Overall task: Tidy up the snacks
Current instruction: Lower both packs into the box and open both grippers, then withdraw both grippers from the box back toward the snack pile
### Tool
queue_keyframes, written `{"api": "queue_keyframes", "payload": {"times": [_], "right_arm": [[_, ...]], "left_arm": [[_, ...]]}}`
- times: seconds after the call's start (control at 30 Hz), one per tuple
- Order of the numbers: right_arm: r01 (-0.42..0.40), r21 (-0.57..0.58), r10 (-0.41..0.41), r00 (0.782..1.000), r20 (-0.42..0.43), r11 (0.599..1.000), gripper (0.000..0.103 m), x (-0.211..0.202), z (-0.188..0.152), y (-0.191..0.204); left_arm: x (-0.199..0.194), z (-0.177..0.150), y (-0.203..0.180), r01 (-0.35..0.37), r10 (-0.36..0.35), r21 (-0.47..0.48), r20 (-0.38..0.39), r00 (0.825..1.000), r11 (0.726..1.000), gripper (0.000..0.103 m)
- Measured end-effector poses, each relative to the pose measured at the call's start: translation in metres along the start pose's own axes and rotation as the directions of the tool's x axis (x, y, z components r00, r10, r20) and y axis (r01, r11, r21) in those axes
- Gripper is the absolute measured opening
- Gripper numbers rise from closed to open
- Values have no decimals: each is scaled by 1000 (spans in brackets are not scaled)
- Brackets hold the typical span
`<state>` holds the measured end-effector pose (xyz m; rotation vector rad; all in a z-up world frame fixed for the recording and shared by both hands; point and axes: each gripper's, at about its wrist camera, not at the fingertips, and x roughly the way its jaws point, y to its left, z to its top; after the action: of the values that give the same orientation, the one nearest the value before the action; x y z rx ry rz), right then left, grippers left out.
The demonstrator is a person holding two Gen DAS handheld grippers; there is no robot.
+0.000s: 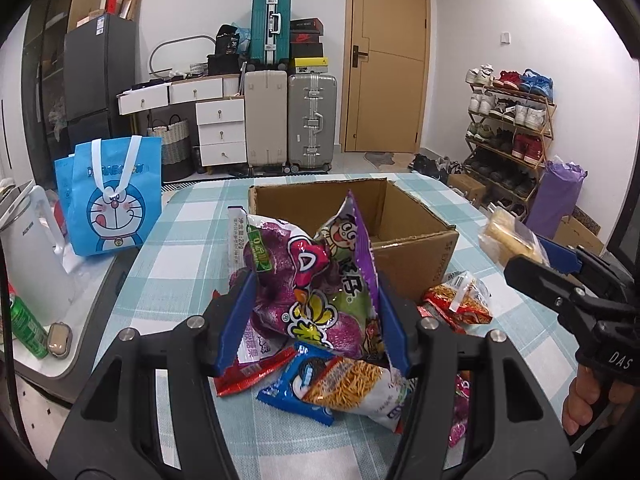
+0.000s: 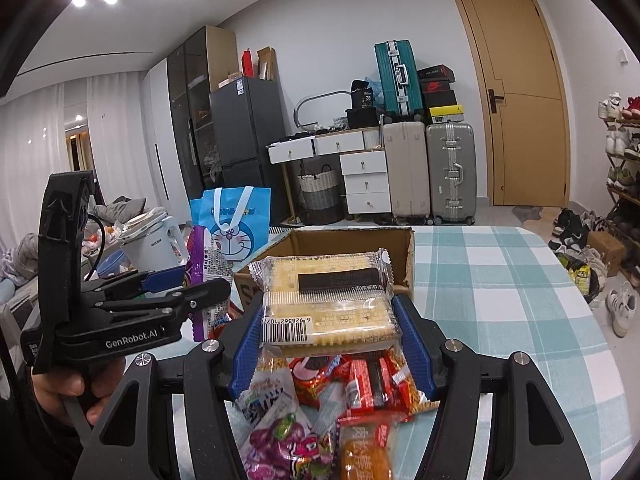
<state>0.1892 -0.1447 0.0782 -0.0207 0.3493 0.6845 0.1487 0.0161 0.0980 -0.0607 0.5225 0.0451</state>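
My left gripper is clamped on a purple snack bag — blue pads pressed into both crinkled sides, the bag standing up between them, lifted clear of the pile. My right gripper has its pads squeezed against the two ends of a clear-wrapped pack of pale biscuits, barcode facing me, held level above the heap.

Straight ahead sits the open cardboard box on the checked tablecloth, flaps up; as far as I can see into it, nothing shows inside. From the left view the purple bag hangs just in front of the box's near wall; from the right view the biscuit pack hangs in front of that same box.

Below my left gripper lie the loose snacks: a blue cookie packet, a bag of orange noodle sticks overlapping it, a red wrapper poking out at the left. By the box's near right corner there's another red-and-orange noodle bag. Under my right gripper I see red chocolate-bar wrappers, a second purple bag and an orange packet.

Off to the left stands a blue cartoon tote bag beside a white kettle — a green can nearer me.
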Motion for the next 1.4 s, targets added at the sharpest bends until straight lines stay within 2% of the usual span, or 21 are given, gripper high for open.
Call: {"api": "queue_keyframes", "payload": {"times": [0.33,0.53,0.8,0.87,0.97,1.03,1.1,1.17,1.2,1.3,1.4], "right_arm": [[-6,59,9,998,-60,998,63,49,25,-15],[-8,90,17,995,-98,996,63,78,35,-21],[0,109,17,988,-150,994,64,109,34,-23],[2,112,16,987,-159,994,67,114,35,-25],[-3,111,19,990,-141,994,75,109,33,-26],[2,102,11,992,-126,995,77,100,32,-27],[1,99,11,993,-117,995,82,89,31,-28],[7,100,3,994,-105,995,98,75,28,-31],[6,102,5,995,-101,995,100,70,27,-32],[-21,113,34,993,-115,993,102,51,19,-37],[-14,136,34,988,-151,991,102,42,12,-44]], "left_arm": [[47,38,3,-26,26,-11,-13,1000,1000,56],[75,59,3,-17,17,-12,-18,1000,1000,56],[118,64,4,-55,54,-9,-67,996,998,57],[123,63,4,-66,65,-8,-78,995,998,57],[122,60,1,-67,68,21,-63,996,998,63],[115,55,-1,-58,61,48,-46,997,997,77],[108,52,-3,-63,65,72,-33,997,995,82],[101,47,-3,-58,60,86,-30,998,995,82],[95,42,-4,-52,55,88,-34,998,995,84],[78,29,1,-36,40,83,-55,998,996,90],[62,15,3,-21,26,70,-61,998,997,103]]}}
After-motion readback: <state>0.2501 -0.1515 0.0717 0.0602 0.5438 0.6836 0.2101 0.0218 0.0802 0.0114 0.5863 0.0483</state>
